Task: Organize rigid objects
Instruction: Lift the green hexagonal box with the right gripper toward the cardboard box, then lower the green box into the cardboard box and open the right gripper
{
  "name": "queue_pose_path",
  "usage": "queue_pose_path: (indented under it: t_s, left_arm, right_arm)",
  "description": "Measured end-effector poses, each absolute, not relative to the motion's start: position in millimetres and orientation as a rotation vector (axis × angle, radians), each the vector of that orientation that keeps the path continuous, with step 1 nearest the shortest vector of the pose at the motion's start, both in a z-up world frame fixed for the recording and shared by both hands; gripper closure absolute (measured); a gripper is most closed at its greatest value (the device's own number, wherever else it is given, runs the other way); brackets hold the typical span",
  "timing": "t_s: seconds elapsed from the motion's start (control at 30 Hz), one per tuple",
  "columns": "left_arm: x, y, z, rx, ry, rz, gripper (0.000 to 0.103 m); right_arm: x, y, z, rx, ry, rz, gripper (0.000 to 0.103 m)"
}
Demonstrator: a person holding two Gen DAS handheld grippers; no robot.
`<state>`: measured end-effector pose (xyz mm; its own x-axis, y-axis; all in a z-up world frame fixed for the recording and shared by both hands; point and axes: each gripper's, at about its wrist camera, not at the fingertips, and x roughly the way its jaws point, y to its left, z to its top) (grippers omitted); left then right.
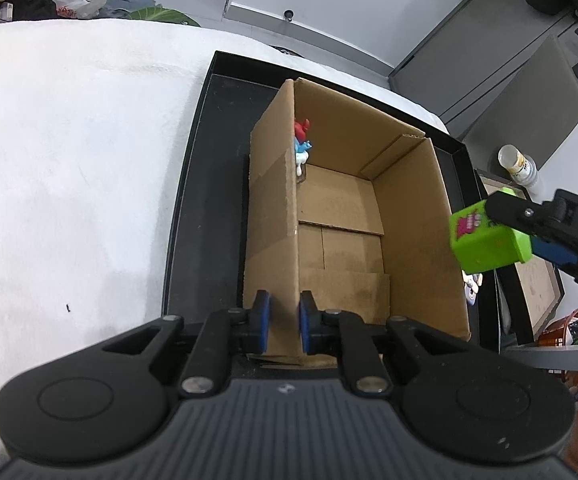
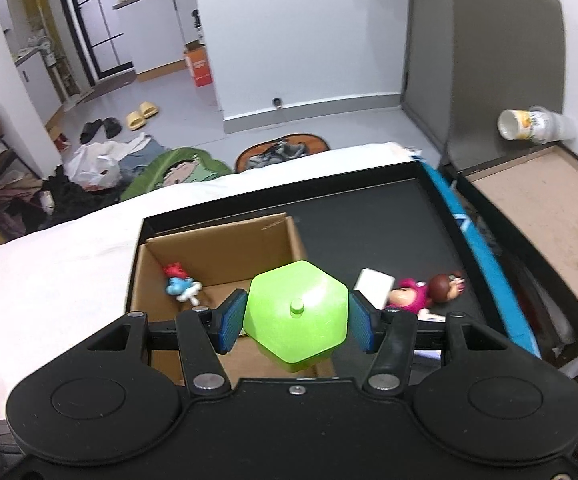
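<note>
Even indoor light, fisheye-bent edges

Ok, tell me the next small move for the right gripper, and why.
Probably carry the green hexagonal block a little further over the cardboard box before releasing. The right gripper is shut on it, while the left gripper clamps the box wall. In the left wrist view the block hangs just outside the box's right wall; the blue figurine is already inside.

The cardboard box (image 1: 341, 216) is open on top and mostly bare inside, only a blue figure (image 1: 301, 148) tucked in the 11 o'clock corner. The left gripper (image 1: 284, 322) is clamped on its wall at 6 o'clock. In the tray (image 2: 373, 216), a pink doll (image 2: 411, 294) and white card (image 2: 375, 282) clutter 3 o'clock.
</note>
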<state>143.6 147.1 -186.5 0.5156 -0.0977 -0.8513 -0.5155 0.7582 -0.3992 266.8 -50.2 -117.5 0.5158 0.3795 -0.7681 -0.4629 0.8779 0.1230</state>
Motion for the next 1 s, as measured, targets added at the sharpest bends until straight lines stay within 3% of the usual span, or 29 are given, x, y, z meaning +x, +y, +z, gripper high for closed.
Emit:
queue_pose_path:
  t_s: [1.0]
  left_arm:
    - [144,155,-188,-0.726,1.017,0.259,0.09]
  right_arm:
    - [276,6,-162,-0.229,0.927,0.607,0.049]
